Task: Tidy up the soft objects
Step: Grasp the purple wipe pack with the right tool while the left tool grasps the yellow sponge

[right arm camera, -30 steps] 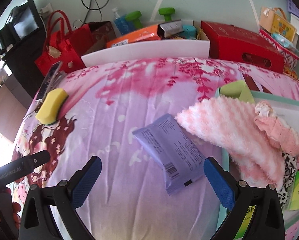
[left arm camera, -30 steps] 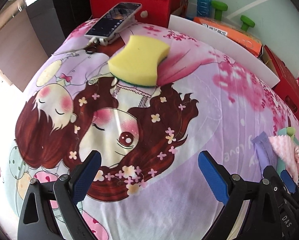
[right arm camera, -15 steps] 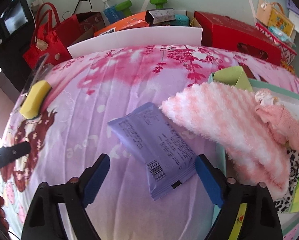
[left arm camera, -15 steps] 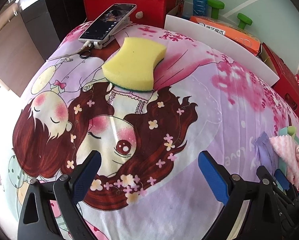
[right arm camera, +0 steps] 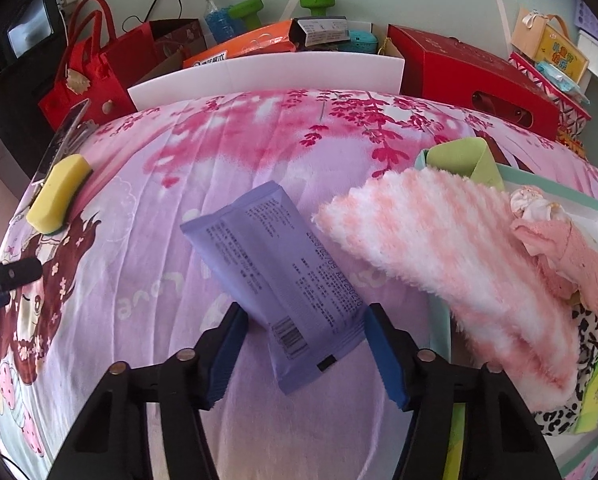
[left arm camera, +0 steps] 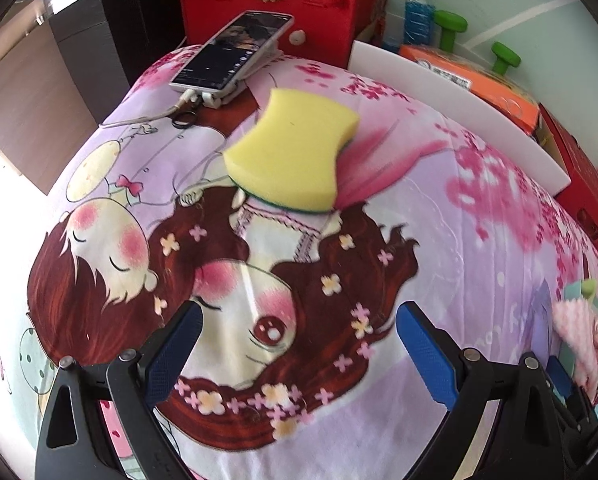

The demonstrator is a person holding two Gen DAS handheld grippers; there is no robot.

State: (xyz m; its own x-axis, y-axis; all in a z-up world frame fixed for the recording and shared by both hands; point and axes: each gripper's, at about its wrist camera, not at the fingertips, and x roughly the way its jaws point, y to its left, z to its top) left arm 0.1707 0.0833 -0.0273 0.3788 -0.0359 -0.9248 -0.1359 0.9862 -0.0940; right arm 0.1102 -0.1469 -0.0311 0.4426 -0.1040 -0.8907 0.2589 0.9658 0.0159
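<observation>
right gripper (right arm camera: 305, 350): closing around purple packet (right arm camera: 283, 276) (pads not yet pressing) | left gripper (left arm camera: 299, 350): wide apart, empty | sponge (left arm camera: 295, 156): beyond, on bedsheet (left arm camera: 459, 240)

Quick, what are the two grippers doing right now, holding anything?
Left gripper: fingers open, holding nothing, yellow sponge ahead.
Right gripper: fingers closing around the purple packet, not yet gripping it.

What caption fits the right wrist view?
Right tool closing around flat purple plastic packet lying beside fluffy pink-and-white cloth.
</observation>
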